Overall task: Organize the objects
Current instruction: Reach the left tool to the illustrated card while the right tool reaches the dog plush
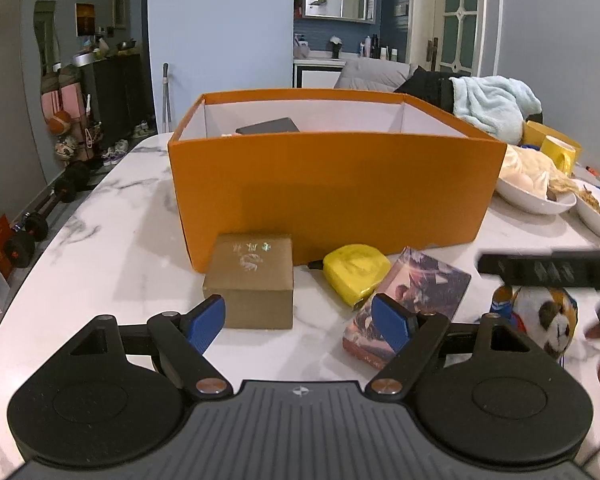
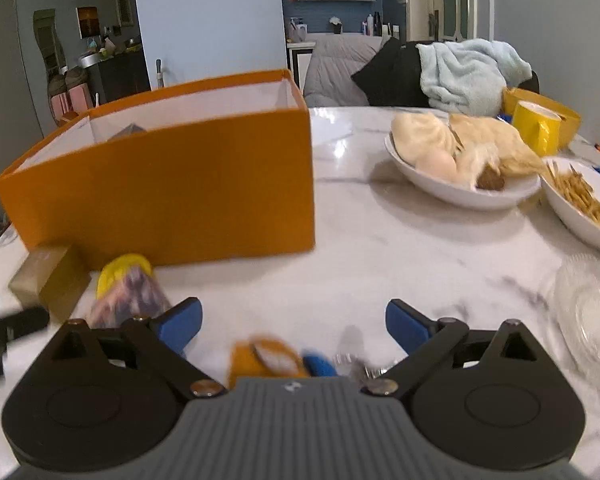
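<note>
An open orange box (image 1: 332,184) stands on the marble table (image 1: 112,240), with a dark flat item (image 1: 268,125) inside. In front of it lie a gold cube box (image 1: 252,280), a yellow rounded object (image 1: 356,272) and a printed card box (image 1: 420,292). My left gripper (image 1: 300,322) is open just short of the gold box and the card box, with nothing between its pads. My right gripper (image 2: 294,326) is open wide. A blurred orange, white and blue plush toy (image 2: 268,358) lies low between its jaws, and the pads do not touch it. The same plush toy (image 1: 548,320) shows at the right of the left wrist view.
Two white bowls of food (image 2: 460,188) (image 2: 580,208), a yellow mug (image 2: 538,128) and a clear glass dish (image 2: 588,312) sit to the right. A pale blue blanket (image 2: 468,76) hangs on a chair behind. Dumbbells (image 1: 32,232) lie on the floor beyond the table's left edge.
</note>
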